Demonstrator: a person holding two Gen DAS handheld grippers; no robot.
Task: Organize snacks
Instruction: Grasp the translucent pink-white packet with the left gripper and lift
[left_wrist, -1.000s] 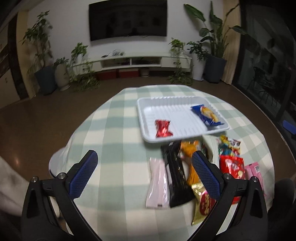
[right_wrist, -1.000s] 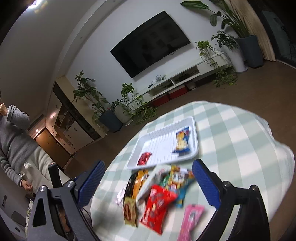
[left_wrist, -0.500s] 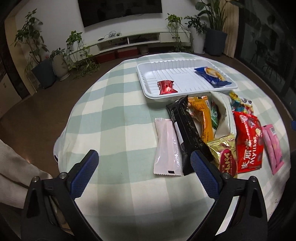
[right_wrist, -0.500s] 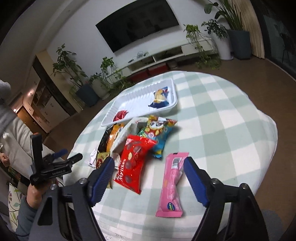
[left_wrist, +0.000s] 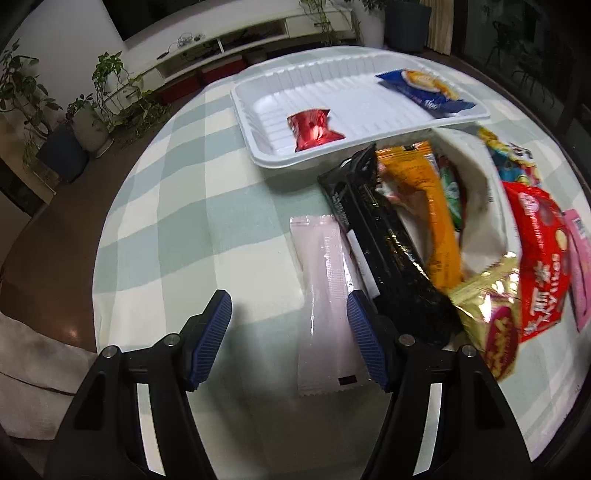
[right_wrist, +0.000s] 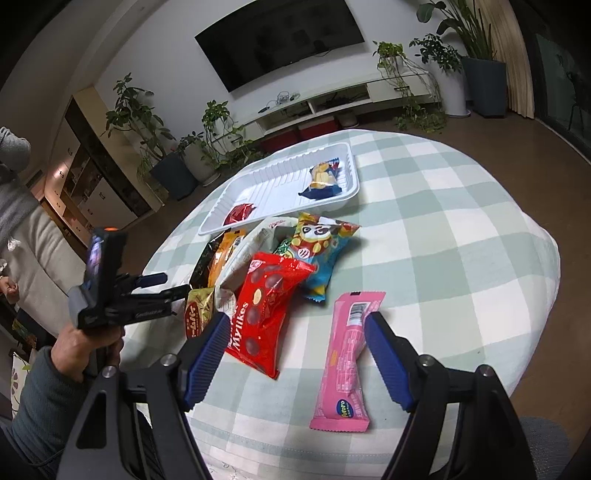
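- The left hand-held gripper (left_wrist: 288, 332) hangs low over the counter (left_wrist: 177, 206), which wears a green-and-white check cloth. Its jaws have just been closing and now stand half wide around the near end of a pale pink wrapper (left_wrist: 325, 306). The right pad sits at the wrapper's edge; the left pad is clear of it, so nothing is gripped.
- A black snack bar (left_wrist: 388, 251) lies just beside the pale wrapper, with an orange packet (left_wrist: 432, 210), a white bag (left_wrist: 480, 199) and a gold packet (left_wrist: 491, 314) piled against it.
- The white tray (left_wrist: 258, 147) sits beyond the heap and holds a small red foil packet (left_wrist: 314, 127) at one end and a blue packet (left_wrist: 421, 88) at the other.
- The right hand-held gripper (right_wrist: 295, 347) is fairly wide and empty; its jaws closed a little a moment ago. Its right pad lies just beside a bright pink stick pack (right_wrist: 347, 354) lying flat on the cloth, and its left pad overlaps the red Mylikes bag (right_wrist: 266, 306).
- A panda-print blue bag (right_wrist: 321, 251) rests behind the red bag.
- In the right wrist view, the person's left hand (right_wrist: 83, 349) grips the other tool's handle.
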